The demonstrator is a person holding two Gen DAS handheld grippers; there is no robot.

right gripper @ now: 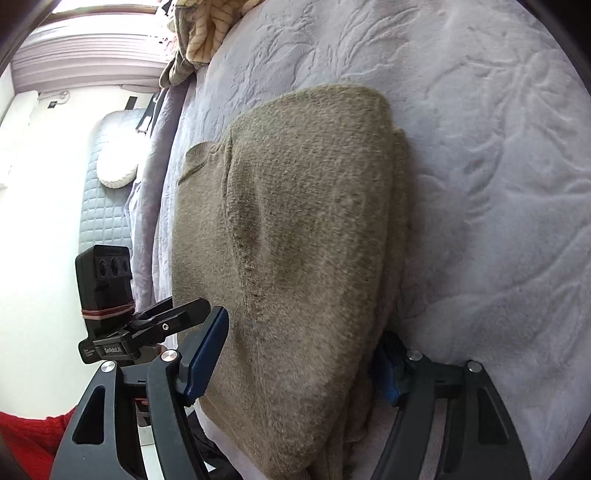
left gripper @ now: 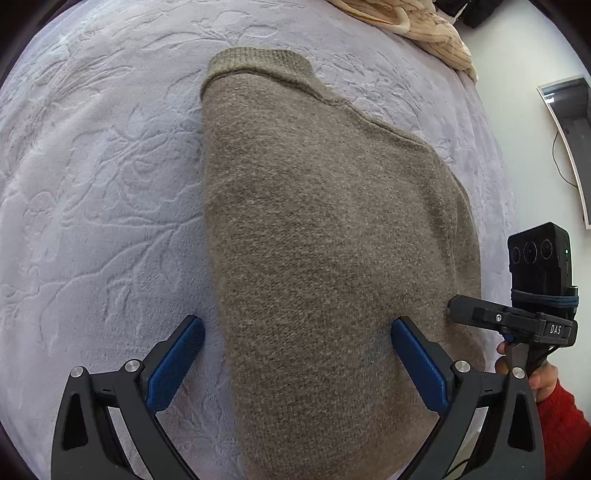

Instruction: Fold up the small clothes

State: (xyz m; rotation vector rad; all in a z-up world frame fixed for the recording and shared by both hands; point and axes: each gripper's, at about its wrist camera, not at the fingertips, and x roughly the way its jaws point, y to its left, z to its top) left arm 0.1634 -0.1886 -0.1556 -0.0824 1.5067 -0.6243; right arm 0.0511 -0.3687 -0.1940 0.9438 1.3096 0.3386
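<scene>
Both jaws are spread wide with nothing gripped: the left gripper [left gripper: 297, 363] and right gripper [right gripper: 306, 354] each straddle a near edge of the folded brown sweater [left gripper: 325, 236], laid flat on the lilac blanket [left gripper: 92, 184], seemingly poised for another fold

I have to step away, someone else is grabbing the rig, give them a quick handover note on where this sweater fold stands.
Left gripper: open, holding nothing, straddling the left edge of the brown knit sweater near its closer end.
Right gripper: open, jaws either side of the sweater's closer end; no firm pinch visible.
Sweater: lies on the lilac embossed blanket, already folded lengthwise into a narrow strip with stacked layers showing along one side.
Other clothes: a cream striped garment waits at the far edge.
Done: side folds.
Left: probably fold the strip end to end, then do the rest.
</scene>
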